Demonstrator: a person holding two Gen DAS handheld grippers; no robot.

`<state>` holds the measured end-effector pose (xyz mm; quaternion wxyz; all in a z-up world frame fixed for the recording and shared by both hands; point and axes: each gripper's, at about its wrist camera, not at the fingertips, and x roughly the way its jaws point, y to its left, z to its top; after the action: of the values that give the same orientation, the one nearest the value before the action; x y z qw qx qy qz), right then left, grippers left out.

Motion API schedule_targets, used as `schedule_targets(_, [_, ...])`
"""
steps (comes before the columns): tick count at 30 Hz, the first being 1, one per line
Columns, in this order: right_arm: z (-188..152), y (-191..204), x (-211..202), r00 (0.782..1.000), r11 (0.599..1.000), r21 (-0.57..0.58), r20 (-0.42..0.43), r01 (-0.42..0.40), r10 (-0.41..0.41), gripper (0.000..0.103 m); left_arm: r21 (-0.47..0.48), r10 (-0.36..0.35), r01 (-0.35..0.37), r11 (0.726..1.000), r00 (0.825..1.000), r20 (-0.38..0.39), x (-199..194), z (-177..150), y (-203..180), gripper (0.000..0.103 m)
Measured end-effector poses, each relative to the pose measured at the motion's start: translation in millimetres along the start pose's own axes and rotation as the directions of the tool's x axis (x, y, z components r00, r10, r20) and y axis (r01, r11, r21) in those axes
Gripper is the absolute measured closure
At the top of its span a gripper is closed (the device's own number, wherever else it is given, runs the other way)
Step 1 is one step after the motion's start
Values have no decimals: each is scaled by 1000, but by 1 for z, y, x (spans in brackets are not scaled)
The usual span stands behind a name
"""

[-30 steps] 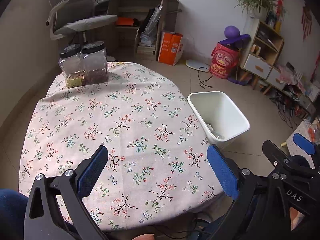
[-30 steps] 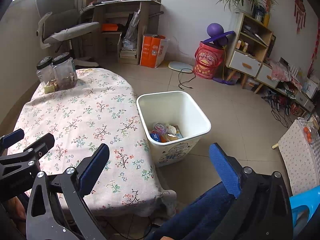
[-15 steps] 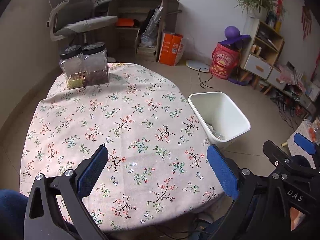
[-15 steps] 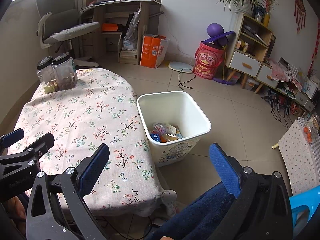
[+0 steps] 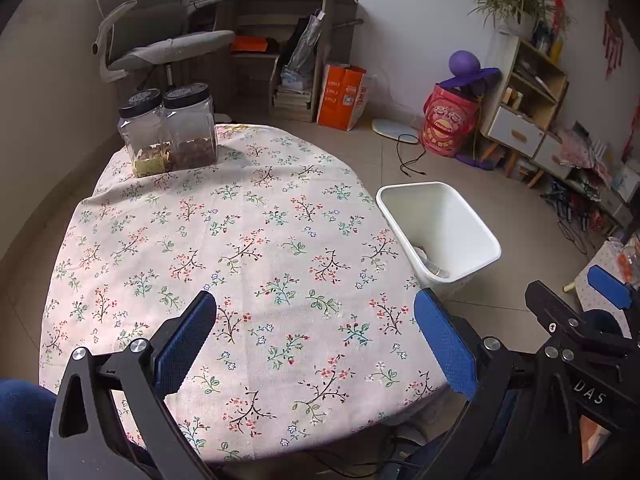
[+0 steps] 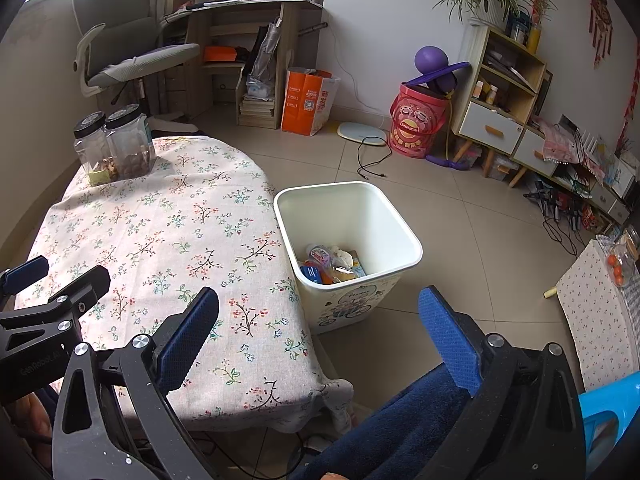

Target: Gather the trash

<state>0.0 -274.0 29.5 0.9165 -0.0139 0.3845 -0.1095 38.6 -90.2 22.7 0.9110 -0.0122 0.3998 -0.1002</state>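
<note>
A white trash bin (image 6: 348, 236) stands on the floor at the right edge of the table with the floral cloth (image 6: 168, 232). Several wrappers and packets (image 6: 330, 262) lie in its bottom. The bin also shows in the left wrist view (image 5: 438, 232). My left gripper (image 5: 316, 344) is open and empty, held above the near part of the table (image 5: 240, 248). My right gripper (image 6: 318, 338) is open and empty, held near the table's front right corner, in front of the bin. I see no loose trash on the cloth.
Two clear jars with black lids (image 5: 170, 132) stand at the table's far left corner. An office chair (image 5: 160, 48) and desk stand behind. A red bucket (image 6: 416, 124), shelf unit (image 6: 504, 100) and cables lie on the right floor. A blue stool (image 6: 612, 404) is at my right.
</note>
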Motion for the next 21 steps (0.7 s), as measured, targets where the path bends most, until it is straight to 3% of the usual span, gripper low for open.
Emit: schedule_targets(21, [0,-2,0,1000,1000,-1,1,-1,1,7,-1,0,0,1000,1000,-3,1,1,2,7])
